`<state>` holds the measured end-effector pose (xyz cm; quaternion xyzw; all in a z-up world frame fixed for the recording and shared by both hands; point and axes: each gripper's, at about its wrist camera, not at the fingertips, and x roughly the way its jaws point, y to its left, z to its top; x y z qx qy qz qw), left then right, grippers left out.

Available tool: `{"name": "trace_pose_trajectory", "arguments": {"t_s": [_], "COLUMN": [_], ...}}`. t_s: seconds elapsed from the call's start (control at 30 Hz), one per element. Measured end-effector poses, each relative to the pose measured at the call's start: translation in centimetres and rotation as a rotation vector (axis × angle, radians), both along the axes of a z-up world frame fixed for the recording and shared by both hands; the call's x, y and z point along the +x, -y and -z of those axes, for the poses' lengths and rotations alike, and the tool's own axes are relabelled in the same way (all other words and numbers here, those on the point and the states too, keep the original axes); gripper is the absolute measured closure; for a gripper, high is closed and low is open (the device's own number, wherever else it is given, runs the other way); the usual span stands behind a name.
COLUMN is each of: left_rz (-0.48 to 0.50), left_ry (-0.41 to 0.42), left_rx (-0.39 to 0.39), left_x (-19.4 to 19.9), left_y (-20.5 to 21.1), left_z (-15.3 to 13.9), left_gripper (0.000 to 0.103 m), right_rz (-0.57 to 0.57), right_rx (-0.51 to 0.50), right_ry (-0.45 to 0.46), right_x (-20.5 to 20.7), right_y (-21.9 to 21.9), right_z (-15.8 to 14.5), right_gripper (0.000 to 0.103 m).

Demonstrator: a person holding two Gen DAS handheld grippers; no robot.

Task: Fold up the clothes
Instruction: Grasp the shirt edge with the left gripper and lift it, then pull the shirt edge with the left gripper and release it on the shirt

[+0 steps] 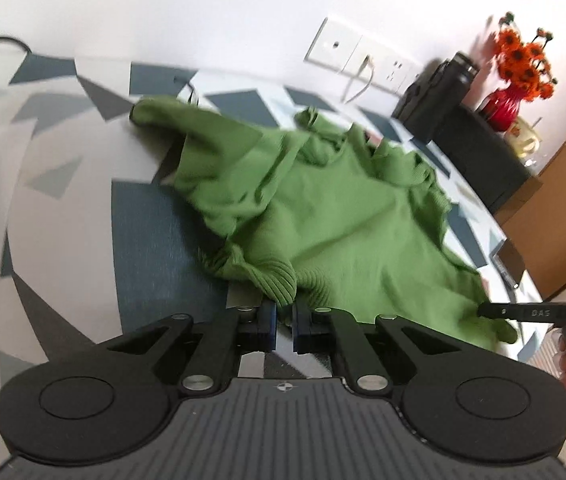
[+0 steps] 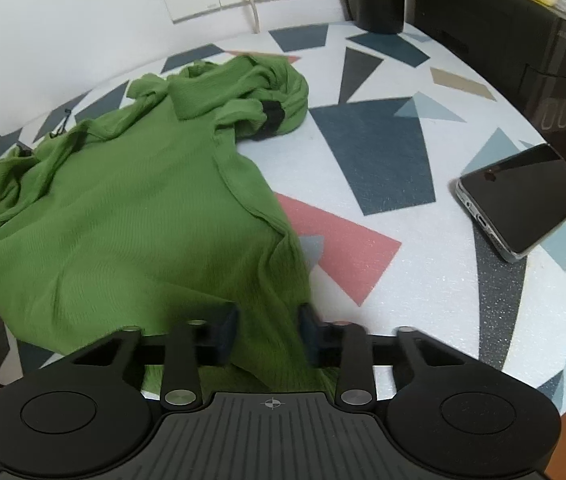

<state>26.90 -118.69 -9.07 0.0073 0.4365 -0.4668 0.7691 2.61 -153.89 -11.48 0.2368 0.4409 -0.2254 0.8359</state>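
Both tongs, left gripper [image 1: 283, 326] and right gripper [image 2: 269, 334], pinch the ribbed green knit sweater's [image 2: 131, 208] near hem, so next comes lifting it evenly, I judge.

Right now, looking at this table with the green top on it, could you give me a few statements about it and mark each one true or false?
1. The green top lies crumpled and unfolded on the table. True.
2. A phone lies on the green top. False: it lies on the bare table, apart from the top.
3. The left gripper is at the top's ribbed edge. True.
4. The flowers are blue. False: they are orange, in a red vase.
5. Green fabric sits between the right gripper fingers. True.
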Motion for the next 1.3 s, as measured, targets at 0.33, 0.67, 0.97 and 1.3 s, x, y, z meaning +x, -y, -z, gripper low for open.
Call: {"name": "trace_pose_trajectory", "arguments": {"t_s": [0.33, 0.67, 0.97, 1.3], "left_rz": [-0.011, -0.1, -0.074, 0.001], "left_ry": [0.062, 0.103, -0.019, -0.072], "left_rx": [-0.148, -0.125, -0.015, 0.018], "left_x": [0.6, 8.8, 8.3, 3.7], "left_y": [-2.9, 4.4, 3.2, 1.2], "left_z": [-6.6, -4.5, -0.6, 0.8], "left_gripper": [0.097, 0.095, 0.072, 0.072], "right_rz": [0.001, 0.09, 0.119, 0.132], "right_rx": [0.05, -0.084, -0.108, -0.003], "right_ry": [0.23, 0.309, 0.216, 0.161], "right_x": [-1.0, 5.8, 6.6, 1.9], "right_y": [0.3, 4.2, 4.7, 2.9], "right_z": [-4.1, -5.5, -3.4, -0.5], "right_gripper": [0.093, 0.094, 0.061, 0.06]}}
